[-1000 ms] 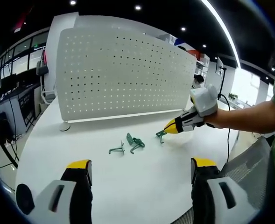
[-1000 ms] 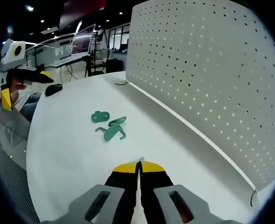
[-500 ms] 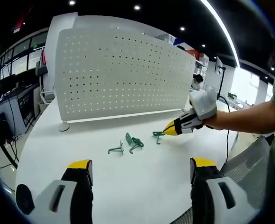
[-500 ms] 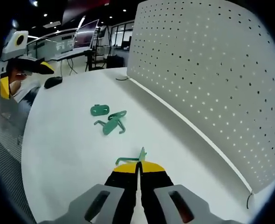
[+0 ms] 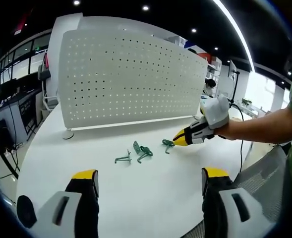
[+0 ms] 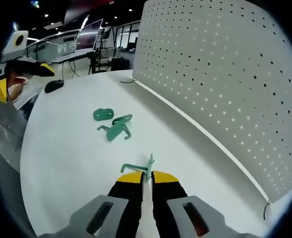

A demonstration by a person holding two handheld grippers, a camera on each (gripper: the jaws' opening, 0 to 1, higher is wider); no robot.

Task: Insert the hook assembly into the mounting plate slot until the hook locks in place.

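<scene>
Surface [image 5: 150, 198] bare between left gripper [image 5: 148, 181] and hooks [image 5: 136, 153]: open approach. Pegboard [image 5: 131, 79] stands upright along far edge, blocks passage beyond. Right gripper [image 5: 179, 140] w/ arm comes in from right, tip just beside a hook [image 6: 138, 167]. Left side unobstructed.

No writing, label, brand or number can be read anywhere from here. The white pegboard panel [image 5: 131, 79] standing along the far edge of the desk [image 5: 150, 193] carries only rows of plain holes. The screens [image 6: 88, 37] beyond the desk are too blurred to make out any text.
</scene>
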